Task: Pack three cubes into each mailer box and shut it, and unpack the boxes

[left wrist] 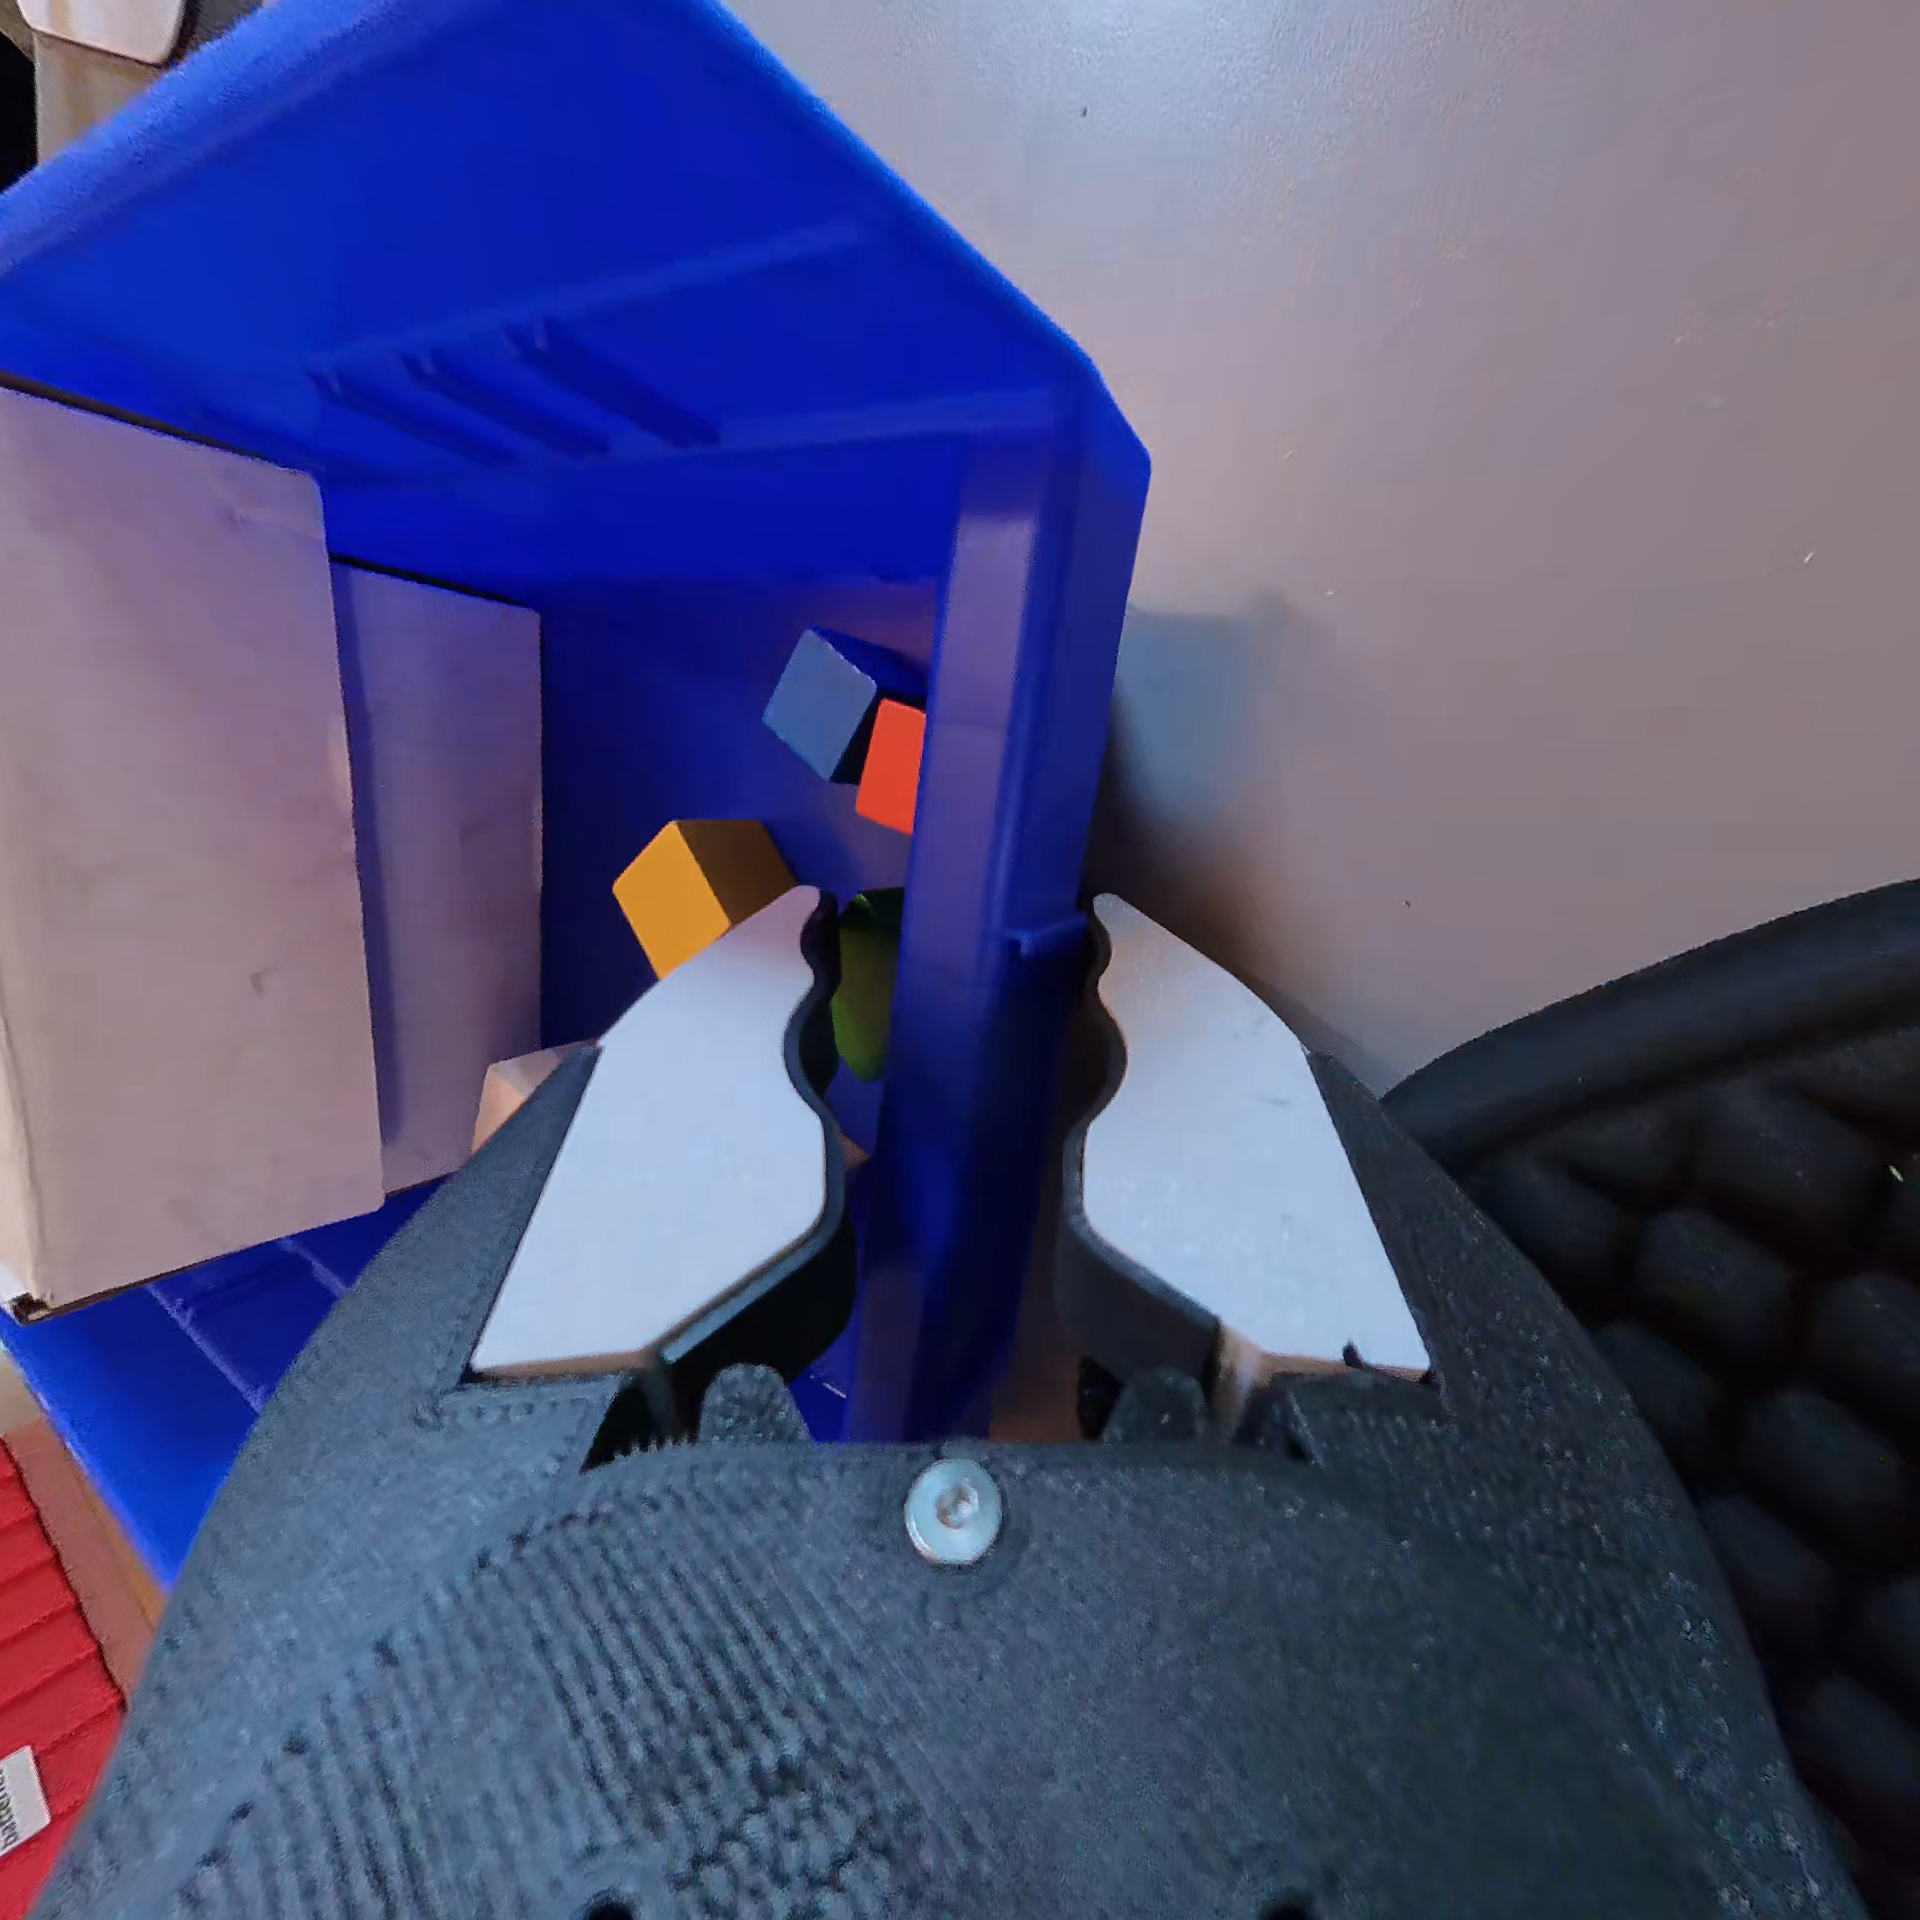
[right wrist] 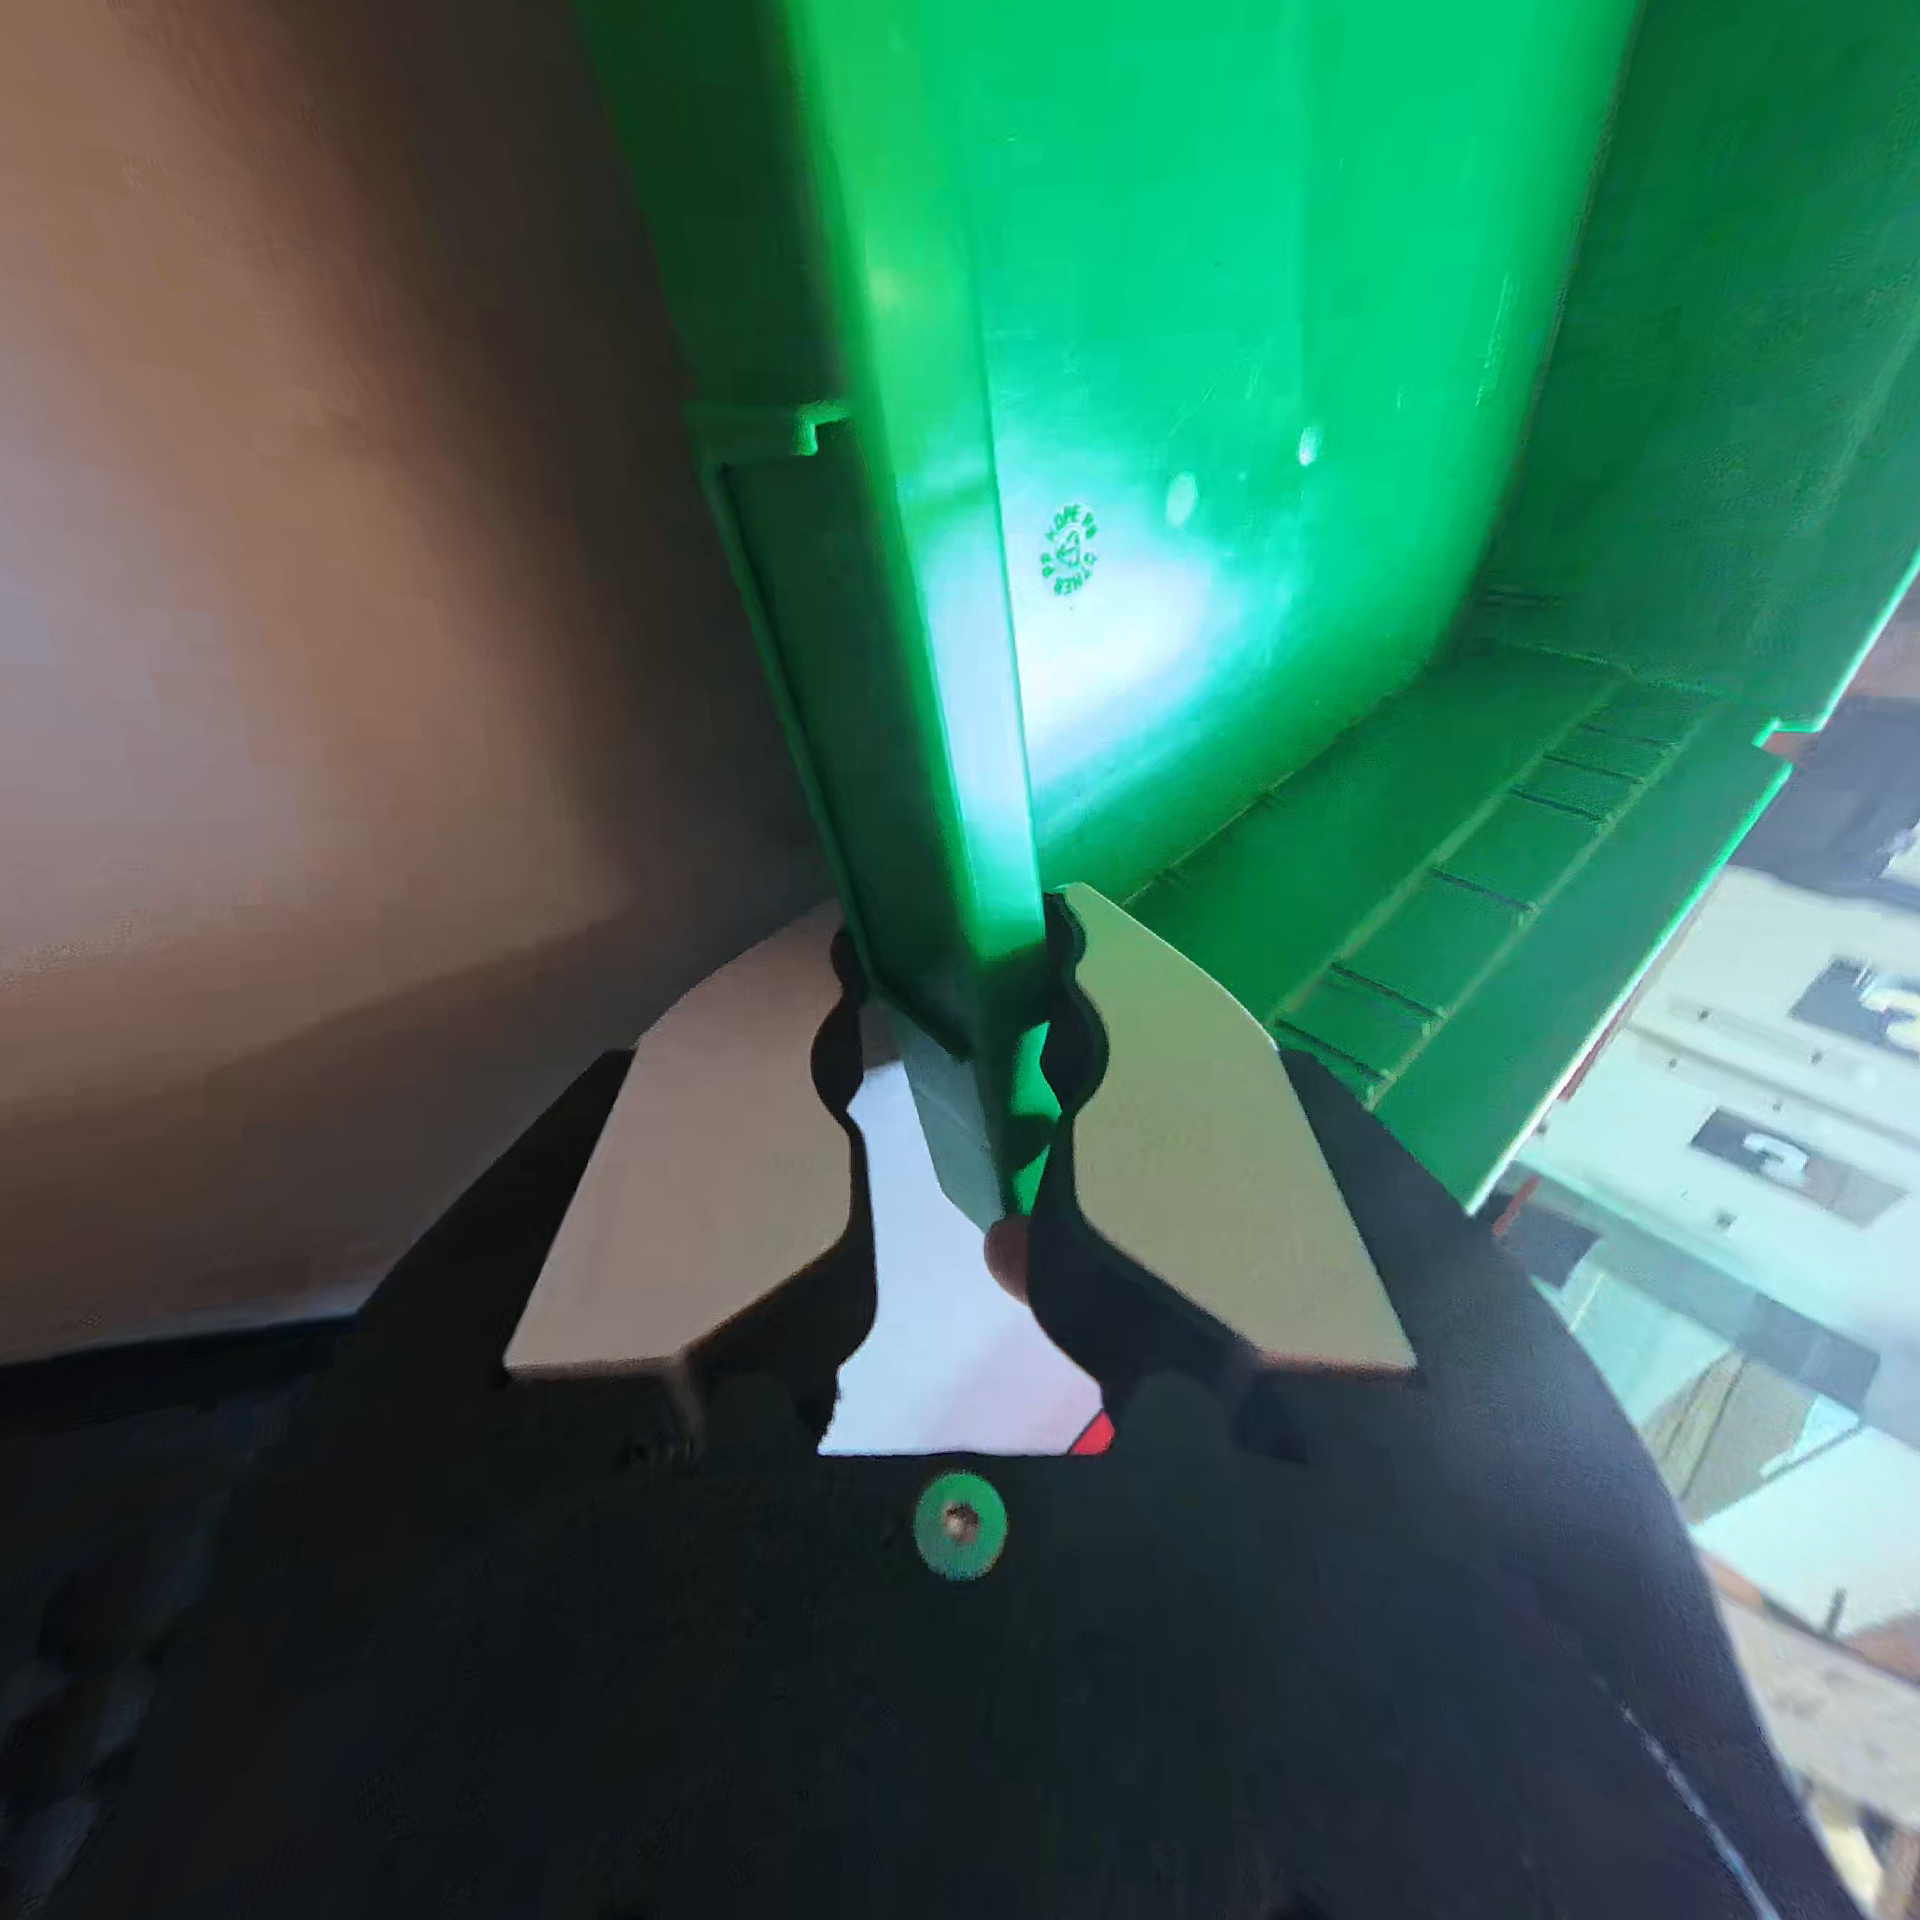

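Both grippers clamp bin walls, 1 bin each.
Left gripper [left wrist: 956, 914] straddles the blue bin [left wrist: 997, 935] wall, cubes [left wrist: 696, 883] just inside; right gripper [right wrist: 956, 925] pinches the green bin [right wrist: 935, 727] wall. Keep both level.

Grey-brown surface [left wrist: 1507, 436] runs behind w/ a black bumpy mat [left wrist: 1714, 1195] at right. Red ribbed item [left wrist: 42, 1662] at lower left corner, partly cut off. In right wrist view, blurred pale panels [right wrist: 1745, 1091] at right; can't tell what they are.
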`<state>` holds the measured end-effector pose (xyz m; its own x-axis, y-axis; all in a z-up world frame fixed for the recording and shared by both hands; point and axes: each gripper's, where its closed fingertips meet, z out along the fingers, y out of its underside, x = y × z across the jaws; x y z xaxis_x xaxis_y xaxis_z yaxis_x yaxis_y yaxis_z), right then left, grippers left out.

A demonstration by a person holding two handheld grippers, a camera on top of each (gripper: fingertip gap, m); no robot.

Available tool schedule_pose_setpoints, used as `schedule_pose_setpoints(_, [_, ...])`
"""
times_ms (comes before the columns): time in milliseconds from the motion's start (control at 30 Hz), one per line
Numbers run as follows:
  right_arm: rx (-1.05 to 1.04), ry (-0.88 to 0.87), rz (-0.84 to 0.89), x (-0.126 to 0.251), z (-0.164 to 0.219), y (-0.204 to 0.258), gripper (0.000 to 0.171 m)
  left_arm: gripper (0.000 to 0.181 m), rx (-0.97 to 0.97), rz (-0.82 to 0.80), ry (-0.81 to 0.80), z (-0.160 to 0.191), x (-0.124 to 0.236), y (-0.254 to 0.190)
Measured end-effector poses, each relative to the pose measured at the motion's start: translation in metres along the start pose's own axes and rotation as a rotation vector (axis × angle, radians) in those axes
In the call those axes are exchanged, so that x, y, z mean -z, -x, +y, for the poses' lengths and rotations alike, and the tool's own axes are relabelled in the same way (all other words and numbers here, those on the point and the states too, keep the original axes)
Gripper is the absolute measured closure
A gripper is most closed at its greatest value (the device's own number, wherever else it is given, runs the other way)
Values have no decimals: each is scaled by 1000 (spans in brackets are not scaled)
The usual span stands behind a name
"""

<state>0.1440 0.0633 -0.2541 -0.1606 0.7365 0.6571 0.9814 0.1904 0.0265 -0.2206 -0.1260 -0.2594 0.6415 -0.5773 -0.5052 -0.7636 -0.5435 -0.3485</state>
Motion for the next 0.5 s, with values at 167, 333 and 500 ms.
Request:
schedule_pose_setpoints(167, [-96, 78, 18, -11, 34, -12, 140, 138, 5, -6, -21, -5, -3, 1])
schedule_pose_setpoints(333, [-170, 168, 24, -32, 56, -33, 140, 138, 42, -14, -56, -6, -8, 8])
schedule_pose_setpoints(500, [-282, 220, 15, -46, 64, -49, 140, 138, 69, -36, -43, -4, -14, 19])
